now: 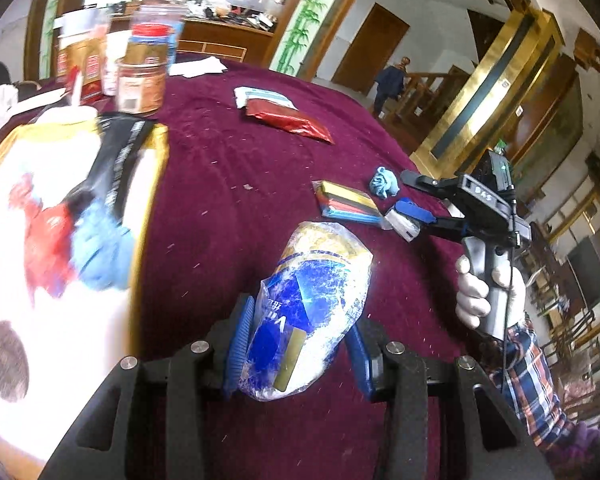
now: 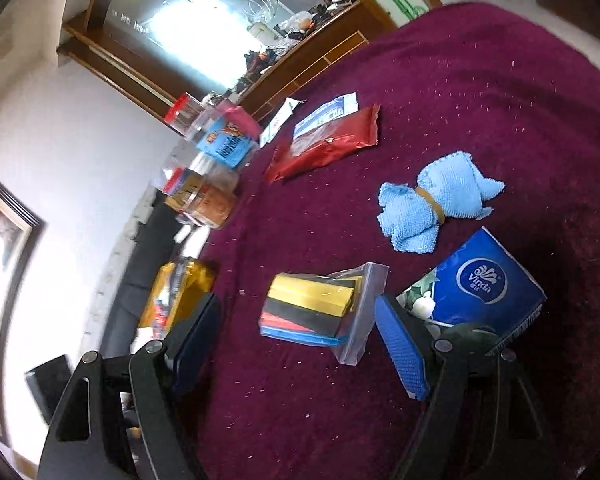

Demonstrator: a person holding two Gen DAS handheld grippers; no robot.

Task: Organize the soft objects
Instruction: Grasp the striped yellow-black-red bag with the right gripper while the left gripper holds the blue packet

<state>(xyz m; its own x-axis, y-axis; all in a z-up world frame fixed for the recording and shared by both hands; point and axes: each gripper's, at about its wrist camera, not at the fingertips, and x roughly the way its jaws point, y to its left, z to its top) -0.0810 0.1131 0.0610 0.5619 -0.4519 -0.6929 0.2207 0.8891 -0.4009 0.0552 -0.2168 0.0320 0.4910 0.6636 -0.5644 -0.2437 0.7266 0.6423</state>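
Clamped between the blue pads of the left gripper (image 1: 296,344) is a clear plastic-wrapped tissue pack (image 1: 312,308) printed in blue and gold, held above the near part of the table. The right gripper (image 2: 300,344) stands with its jaws wide apart and nothing between them, low over the table's right side; in the left wrist view a white-gloved hand (image 1: 484,292) grips its grey handle.

Under everything spreads the round table, covered in a dark maroon cloth (image 1: 260,168) flecked with pale lint. Along its left edge sits a large gold-rimmed bag (image 1: 60,220), blurred, with red and light blue items showing against it. Toward the far left edge stand several jars with red lids (image 1: 144,76) and labelled boxes. A red foil pouch (image 2: 328,144) lies toward the far middle, overlapping a white and blue packet (image 2: 328,114) behind it.

Near the right edge lies a blue Vinda tissue pack (image 2: 488,284), just beside the right gripper's right finger. A zip bag of coloured foam sheets (image 2: 320,312), yellow, black, red and blue, lies on the cloth just ahead of the open jaws. Beyond both rests a light blue towel (image 2: 432,208), bunched and cinched at the middle with a rubber band (image 2: 430,202), apart from the tissue pack.
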